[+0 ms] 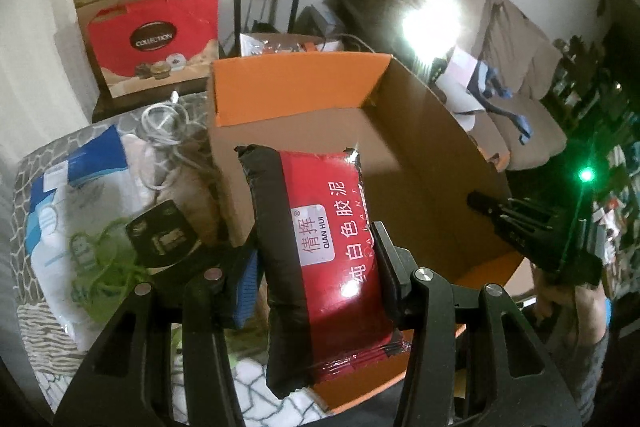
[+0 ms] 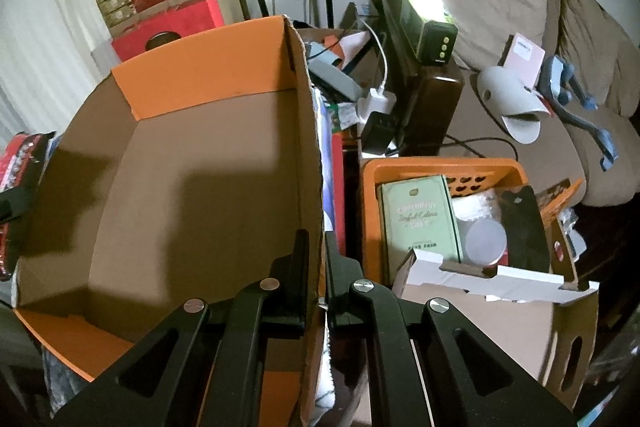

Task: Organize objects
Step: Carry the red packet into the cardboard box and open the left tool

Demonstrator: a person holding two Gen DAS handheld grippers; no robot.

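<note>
A: Left wrist view: a red packet [image 1: 320,255] is pinched between the jaws of the left gripper [image 1: 316,279], which are pressed against its two long sides. It is held upright above the near edge of the box [image 1: 420,163], apparently so that it can be dropped inside.

B: And the box itself is being steadied?

A: It seems so. In the right wrist view, the box wall [image 2: 310,155] is clamped by the right gripper [image 2: 317,259], one finger inside and one outside, the jaws closed on the cardboard. The box is probably kept from sliding or tipping that way.

B: Is anything already inside?

A: Nothing is seen on the box floor; only shadow is cast there.

B: What else is left to be sorted?

A: A coiled white cable [image 1: 162,125] and a green cord [image 1: 104,259] are lying on the table [image 1: 36,323] to the left. A basket [image 2: 440,167] beside the box is already filled with things.
</note>
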